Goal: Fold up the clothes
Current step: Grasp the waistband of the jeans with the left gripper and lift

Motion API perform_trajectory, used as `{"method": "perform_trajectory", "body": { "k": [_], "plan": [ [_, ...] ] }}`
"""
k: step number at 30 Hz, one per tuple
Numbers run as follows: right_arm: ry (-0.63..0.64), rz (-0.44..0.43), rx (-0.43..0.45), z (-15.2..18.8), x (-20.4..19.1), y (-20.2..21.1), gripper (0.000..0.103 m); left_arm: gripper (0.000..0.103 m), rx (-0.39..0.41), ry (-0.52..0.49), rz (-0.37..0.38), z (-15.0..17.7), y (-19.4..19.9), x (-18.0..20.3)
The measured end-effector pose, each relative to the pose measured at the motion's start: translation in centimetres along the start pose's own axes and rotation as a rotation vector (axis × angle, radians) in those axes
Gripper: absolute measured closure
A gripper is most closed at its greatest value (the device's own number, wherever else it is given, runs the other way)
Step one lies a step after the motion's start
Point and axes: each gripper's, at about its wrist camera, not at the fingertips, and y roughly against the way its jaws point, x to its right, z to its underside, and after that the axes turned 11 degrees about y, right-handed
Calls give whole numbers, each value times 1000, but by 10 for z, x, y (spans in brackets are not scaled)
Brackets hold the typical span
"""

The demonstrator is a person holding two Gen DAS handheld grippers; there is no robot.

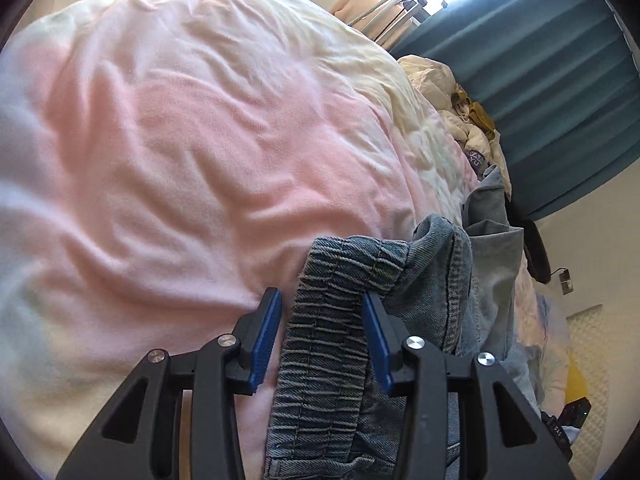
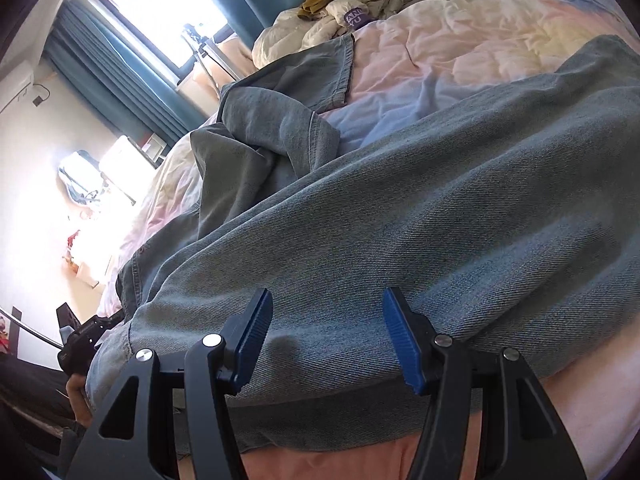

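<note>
Jeans [image 2: 400, 208], faded light-blue denim, lie rumpled across the pink bedspread [image 1: 160, 140].

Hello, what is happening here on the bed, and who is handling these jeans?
A person is folding clothes with a handheld gripper in each hand. The left gripper has the elastic waistband of the jeans between its blue fingers; whether they press on it is unclear. The right gripper is open over a denim leg, holding nothing. The jeans lie spread and rumpled on a pink duvet, not yet folded. More clothes are piled farther back.
</note>
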Motion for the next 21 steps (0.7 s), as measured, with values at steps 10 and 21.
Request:
{"method": "perform_trajectory", "body": {
  "k": [10,21],
  "plan": [
    [-3,7,3,1,-1,0,45,61,-93,60,406,1,15,-8],
    [18,28,-4,2,-5,-1,45,61,-129,81,397,-7,-2,19]
  ]
}}
